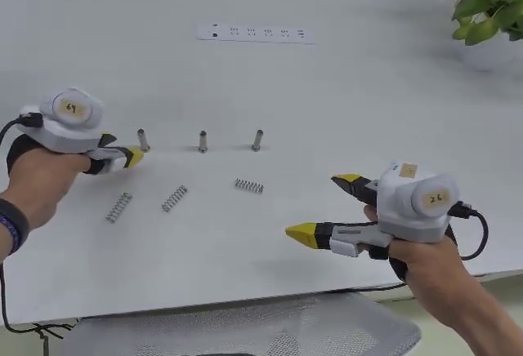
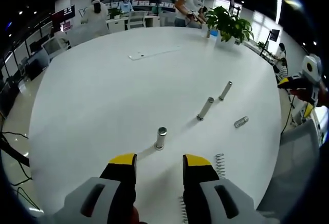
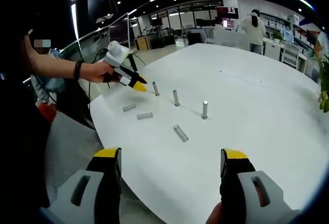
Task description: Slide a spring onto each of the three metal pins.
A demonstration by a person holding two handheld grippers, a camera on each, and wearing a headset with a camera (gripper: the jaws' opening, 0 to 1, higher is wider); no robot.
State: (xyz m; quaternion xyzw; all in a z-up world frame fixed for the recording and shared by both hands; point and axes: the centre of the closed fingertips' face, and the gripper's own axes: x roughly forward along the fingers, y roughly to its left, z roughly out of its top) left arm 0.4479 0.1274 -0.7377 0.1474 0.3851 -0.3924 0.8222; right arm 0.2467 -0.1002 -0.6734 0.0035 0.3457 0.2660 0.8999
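On the desk three springs lie loose in front of the three bare upright pins, and the left gripper and the right gripper are both spread, holding nothing.

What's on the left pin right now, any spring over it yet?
Nothing: the left pin stands bare, cap to base. All three springs lie on the table in front of the pins. The left tool is beside the pin, covering none of it.

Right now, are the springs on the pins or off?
Off. All three springs lie flat on the table, in front of the pins, whose tops are bare.
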